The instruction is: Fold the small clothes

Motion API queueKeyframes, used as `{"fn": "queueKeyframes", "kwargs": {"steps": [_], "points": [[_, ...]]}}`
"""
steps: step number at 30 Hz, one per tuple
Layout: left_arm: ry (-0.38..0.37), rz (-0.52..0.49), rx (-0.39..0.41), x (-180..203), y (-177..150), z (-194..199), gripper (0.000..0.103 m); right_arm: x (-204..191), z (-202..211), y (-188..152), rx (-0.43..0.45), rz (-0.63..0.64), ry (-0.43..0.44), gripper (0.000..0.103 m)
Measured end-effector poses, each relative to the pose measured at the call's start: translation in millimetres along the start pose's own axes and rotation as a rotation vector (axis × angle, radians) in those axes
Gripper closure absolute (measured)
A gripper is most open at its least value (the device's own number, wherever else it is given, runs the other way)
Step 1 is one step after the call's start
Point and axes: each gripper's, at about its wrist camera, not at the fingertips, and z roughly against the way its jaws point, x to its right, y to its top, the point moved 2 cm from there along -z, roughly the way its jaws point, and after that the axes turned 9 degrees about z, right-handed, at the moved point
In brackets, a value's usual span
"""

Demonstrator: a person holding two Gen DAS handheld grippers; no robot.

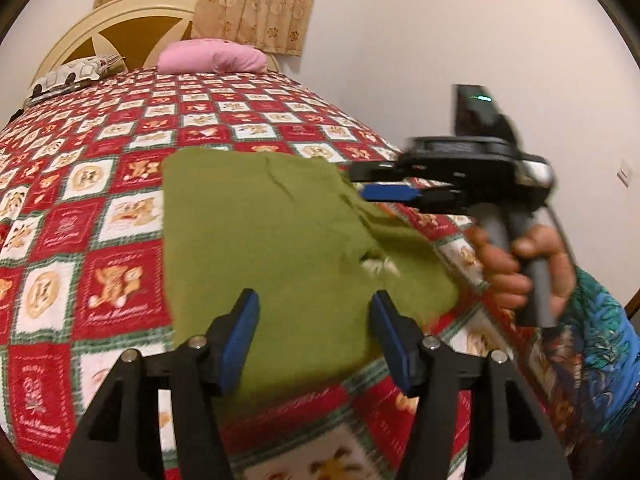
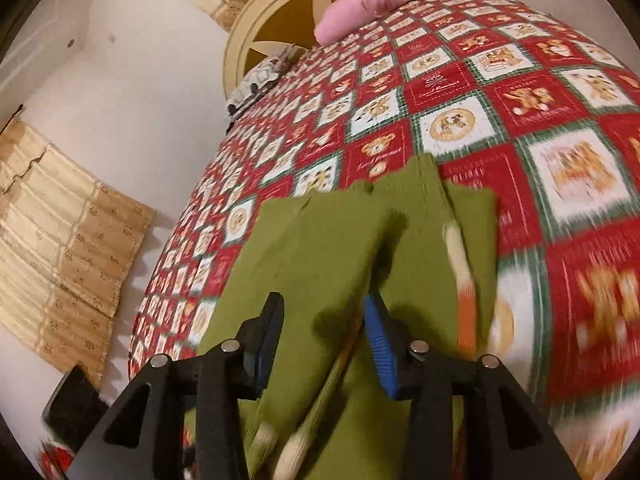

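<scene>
The olive-green knitted garment (image 1: 264, 240) lies on the red checked bear-print quilt (image 1: 80, 240). The left gripper (image 1: 314, 320) and right gripper (image 2: 324, 320) both hover over it with jaws released.

Red teddy quilt (image 1: 100, 208), pink pillow (image 1: 212, 57), beige curtain (image 1: 256, 4), headboard (image 1: 120, 28).

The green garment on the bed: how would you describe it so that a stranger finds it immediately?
Start from the bed's red, white and green teddy-bear quilt, with a pink pillow at the headboard end. Near the foot end lies the green garment, between both grippers. It is the only plain, unpatterned olive cloth there, with cream and orange trim.
</scene>
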Motion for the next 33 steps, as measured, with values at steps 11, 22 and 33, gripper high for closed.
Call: {"fn": "queueKeyframes", "kwargs": {"steps": [11,22,33], "points": [[0.005,-0.148,0.031,20,-20,4,0.02,-18,-6,-53,-0.069,-0.056,0.048,0.044],[0.056,-0.26,0.059,33,-18,-12,0.015,-48,-30,-64,-0.188,0.016,0.075,0.086],[0.2,-0.479,0.183,73,-4,-34,0.011,-49,-8,-44,-0.113,-0.281,0.384,0.088]]}}
